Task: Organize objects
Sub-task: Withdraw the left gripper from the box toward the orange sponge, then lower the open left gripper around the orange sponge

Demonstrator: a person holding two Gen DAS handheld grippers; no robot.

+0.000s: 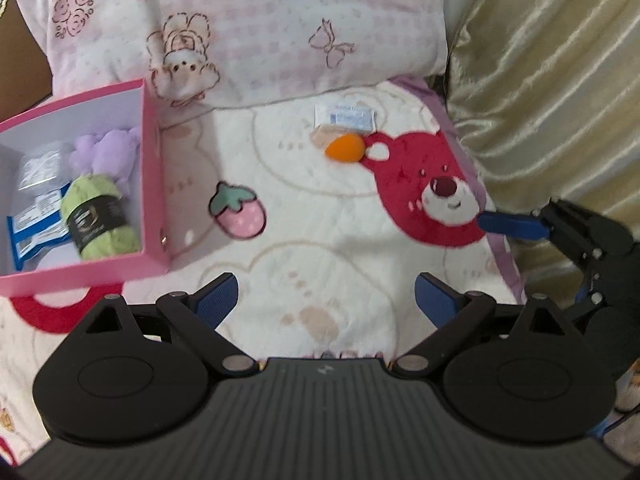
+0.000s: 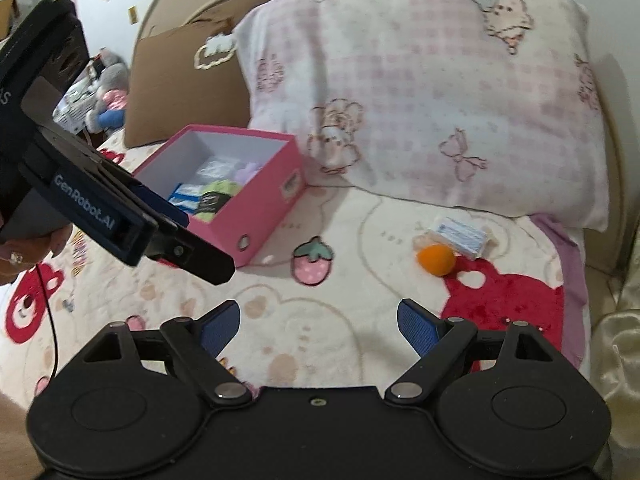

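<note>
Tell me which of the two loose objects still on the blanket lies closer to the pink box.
The orange ball. It rests on the blanket nearer the pink box, while the white packet lies just behind it, toward the pillow.

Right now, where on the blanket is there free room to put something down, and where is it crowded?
Free: the blanket between the pink box and the orange sponge, around the printed strawberry. Crowded: inside the box, with green yarn, purple plush and packets; also near the pillow, where a white packet touches the sponge.
</note>
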